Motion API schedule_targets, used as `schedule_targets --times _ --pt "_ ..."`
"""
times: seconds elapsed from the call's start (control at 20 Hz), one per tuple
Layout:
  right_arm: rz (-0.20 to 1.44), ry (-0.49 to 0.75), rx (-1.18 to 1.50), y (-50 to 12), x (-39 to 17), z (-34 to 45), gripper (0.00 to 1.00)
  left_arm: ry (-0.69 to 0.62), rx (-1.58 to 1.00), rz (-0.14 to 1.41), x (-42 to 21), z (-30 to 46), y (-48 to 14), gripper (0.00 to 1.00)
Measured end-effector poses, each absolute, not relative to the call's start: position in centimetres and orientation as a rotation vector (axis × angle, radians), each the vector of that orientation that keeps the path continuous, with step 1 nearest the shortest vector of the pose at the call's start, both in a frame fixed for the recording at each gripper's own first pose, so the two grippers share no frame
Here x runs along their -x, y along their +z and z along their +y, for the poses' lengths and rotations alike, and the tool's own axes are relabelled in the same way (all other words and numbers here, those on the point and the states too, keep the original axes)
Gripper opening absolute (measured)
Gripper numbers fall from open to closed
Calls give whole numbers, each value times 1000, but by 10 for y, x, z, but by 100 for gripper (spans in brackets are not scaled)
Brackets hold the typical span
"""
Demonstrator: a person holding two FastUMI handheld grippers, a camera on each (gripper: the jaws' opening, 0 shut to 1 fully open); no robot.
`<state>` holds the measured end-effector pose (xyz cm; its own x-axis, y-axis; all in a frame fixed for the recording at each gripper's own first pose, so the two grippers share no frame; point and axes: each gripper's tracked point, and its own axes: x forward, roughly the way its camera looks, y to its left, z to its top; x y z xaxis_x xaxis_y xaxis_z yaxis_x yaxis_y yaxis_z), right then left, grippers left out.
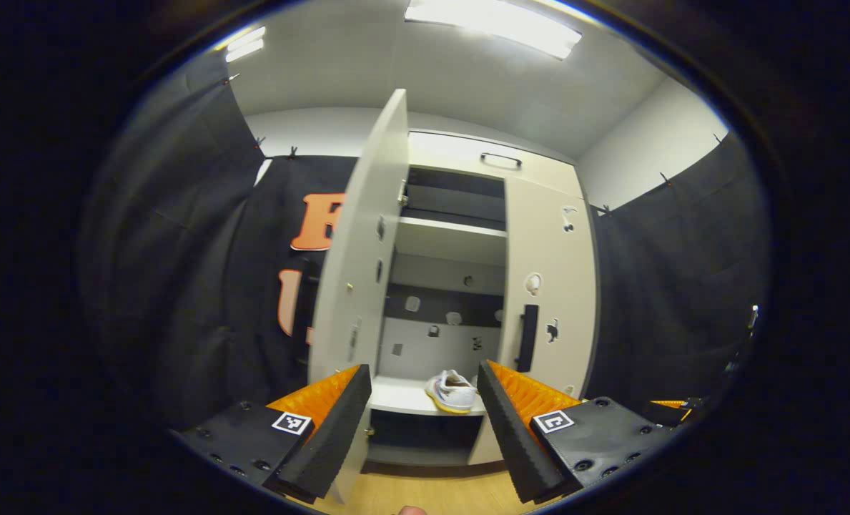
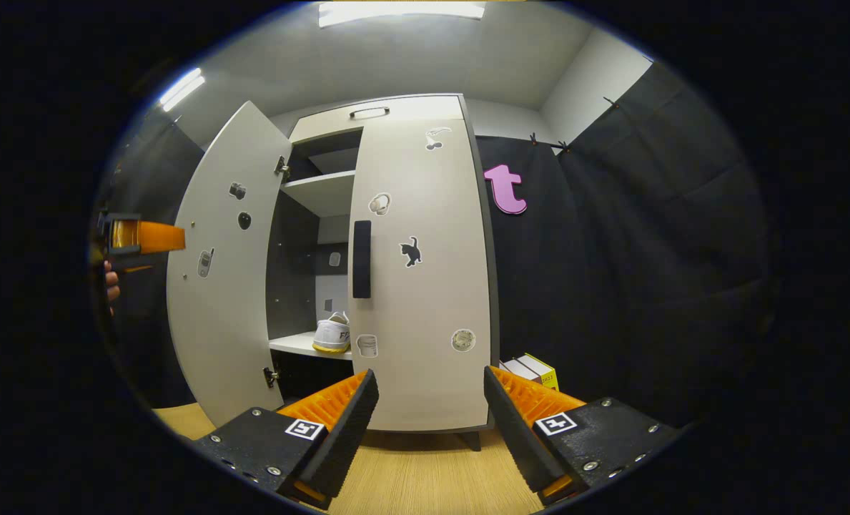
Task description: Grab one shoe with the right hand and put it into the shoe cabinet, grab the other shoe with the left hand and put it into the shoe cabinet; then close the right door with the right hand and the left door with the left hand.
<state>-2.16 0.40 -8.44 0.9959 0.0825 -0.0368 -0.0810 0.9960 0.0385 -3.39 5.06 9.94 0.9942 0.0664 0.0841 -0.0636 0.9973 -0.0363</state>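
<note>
The left tool [image 1: 425, 422] is wide open and holds nothing; its two fingers frame the cabinet [image 1: 460, 286] ahead. The right tool [image 2: 430, 422] is likewise wide open and empty, facing the cabinet front above the wooden floor [image 2: 425, 479].

The right door [image 2: 421, 272] is closed flush, with a dark vertical handle [image 2: 362, 259] near its inner edge and several stickers on its face. The left door [image 2: 217, 272] stands open, swung outward on its hinges.

A white shoe [image 1: 453, 392] with a yellow sole rests on the lower shelf [image 1: 403, 395] inside the cabinet, near the closed door's edge. Whether a second shoe sits beside it cannot be determined.

In the right gripper view, the left tool appears at the far left edge, beside the open door, held by a hand [image 2: 111, 282]. A small box [image 2: 532, 370] sits on the floor right of the cabinet.
</note>
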Motion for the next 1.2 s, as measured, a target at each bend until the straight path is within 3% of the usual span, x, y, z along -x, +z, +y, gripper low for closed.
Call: schedule_targets --times 0.05,0.1,0.2,0.55,0.6,0.8,1.0,1.05,1.1,1.15,1.2 --pt "38 94 -34 -84 24 9 92 148 6 -89 34 86 111 94" --pt "36 103 -31 -83 25 12 92 225 -20 -91 33 118 119 100" --pt "37 122 -23 -83 26 17 92 313 -38 -75 24 159 120 96" --pt "59 130 -26 -86 29 17 92 380 12 -24 -22 207 76 96" --pt "62 123 -23 -86 29 15 92 376 13 -23 -27 205 73 94" --pt "69 102 -13 -85 29 6 92 386 -9 -9 -36 199 60 99" --pt "77 110 -37 -87 28 8 92 348 -17 25 -38 181 59 95" --pt "79 115 -42 -87 27 9 92 328 -18 26 -37 174 61 99" --pt "77 121 -45 -87 26 11 92 306 -12 30 -36 167 60 95" --pt "76 125 -44 -86 25 13 92 282 0 35 -35 158 57 99" --pt "74 127 -41 -86 25 14 92 254 18 37 -35 149 56 90"
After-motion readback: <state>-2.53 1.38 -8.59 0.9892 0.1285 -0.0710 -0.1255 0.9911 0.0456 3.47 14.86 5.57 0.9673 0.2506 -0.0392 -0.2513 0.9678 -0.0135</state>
